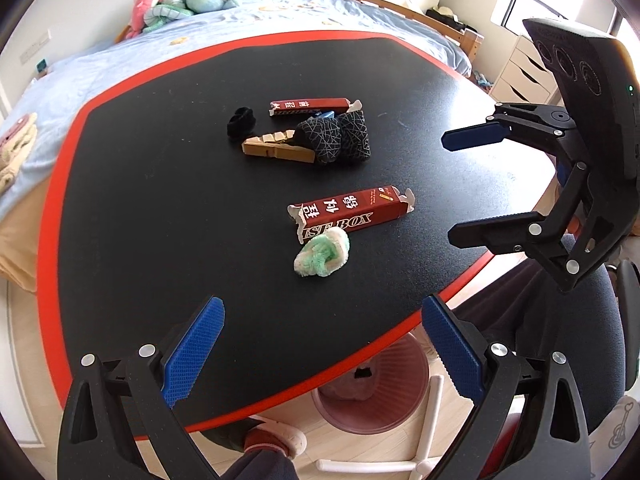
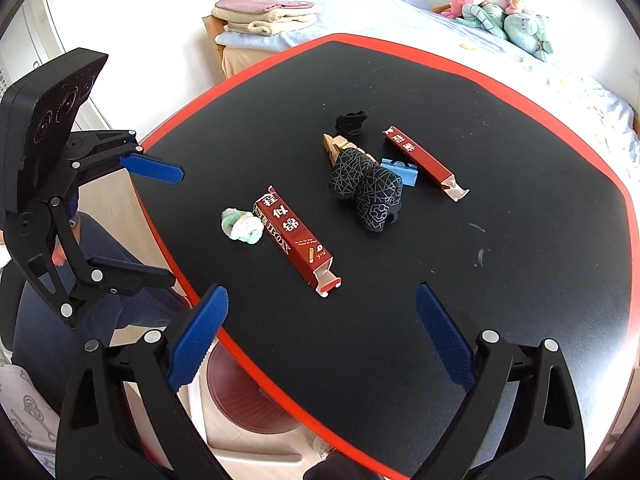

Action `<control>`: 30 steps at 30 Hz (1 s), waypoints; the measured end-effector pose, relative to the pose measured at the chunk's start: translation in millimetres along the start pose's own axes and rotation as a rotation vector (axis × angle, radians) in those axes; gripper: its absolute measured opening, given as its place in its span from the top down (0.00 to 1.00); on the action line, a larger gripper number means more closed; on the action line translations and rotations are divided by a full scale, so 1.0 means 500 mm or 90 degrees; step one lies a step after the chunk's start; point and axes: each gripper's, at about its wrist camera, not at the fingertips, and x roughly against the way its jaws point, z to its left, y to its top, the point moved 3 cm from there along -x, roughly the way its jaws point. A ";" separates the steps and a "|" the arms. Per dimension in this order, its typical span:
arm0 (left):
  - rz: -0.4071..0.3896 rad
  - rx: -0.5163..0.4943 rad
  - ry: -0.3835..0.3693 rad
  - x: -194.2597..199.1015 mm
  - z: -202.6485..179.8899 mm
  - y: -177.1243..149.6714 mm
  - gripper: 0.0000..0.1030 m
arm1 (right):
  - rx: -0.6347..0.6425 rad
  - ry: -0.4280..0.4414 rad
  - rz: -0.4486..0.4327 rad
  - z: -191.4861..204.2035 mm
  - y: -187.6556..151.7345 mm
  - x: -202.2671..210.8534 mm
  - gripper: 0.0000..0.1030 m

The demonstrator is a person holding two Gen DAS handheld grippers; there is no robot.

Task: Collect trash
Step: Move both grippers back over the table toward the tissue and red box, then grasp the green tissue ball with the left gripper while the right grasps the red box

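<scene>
On the black table with a red rim [image 1: 64, 184] lie a torn-open red carton [image 1: 352, 212] [image 2: 294, 240], a second red carton [image 1: 310, 106] [image 2: 420, 162] and a tan carton [image 1: 276, 148] [image 2: 340, 146]. A green-and-white sock ball [image 1: 322, 258] [image 2: 240, 226] touches the near red carton. My left gripper [image 1: 324, 344] [image 2: 176, 226] hangs open over the table's near edge. My right gripper [image 2: 322, 332] [image 1: 460, 188] is open above the front of the table, short of the near red carton's open end. Neither holds anything.
Two rolled black patterned socks [image 1: 336, 138] [image 2: 368, 192], a black fabric ring [image 1: 241, 121] [image 2: 351, 122] and a small blue piece [image 2: 400, 170] lie among the cartons. A pink bin [image 1: 372, 392] [image 2: 244, 396] stands under the table's front edge. A bed lies behind.
</scene>
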 end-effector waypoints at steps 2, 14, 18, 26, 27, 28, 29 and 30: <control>0.004 -0.004 -0.004 -0.011 0.003 0.004 0.08 | 0.004 0.006 0.007 -0.003 0.005 -0.016 0.18; 0.004 -0.022 -0.005 -0.052 0.007 0.015 0.29 | 0.037 0.029 0.015 0.002 0.028 -0.075 0.47; -0.004 -0.023 -0.005 -0.055 0.007 0.019 0.33 | 0.048 0.031 0.011 0.008 0.031 -0.085 0.58; -0.012 -0.020 0.002 -0.056 0.010 0.030 0.52 | 0.057 0.033 0.008 0.014 0.029 -0.084 0.74; -0.012 -0.020 0.003 -0.059 0.006 0.035 0.57 | 0.057 0.034 0.008 0.014 0.028 -0.084 0.74; -0.011 -0.020 0.003 -0.059 0.006 0.035 0.59 | 0.055 0.034 0.007 0.015 0.028 -0.084 0.75; -0.010 -0.020 0.003 -0.060 0.005 0.036 0.65 | 0.054 0.034 0.007 0.016 0.028 -0.084 0.76; -0.009 -0.020 0.003 -0.059 0.006 0.036 0.71 | 0.053 0.034 0.007 0.017 0.027 -0.083 0.77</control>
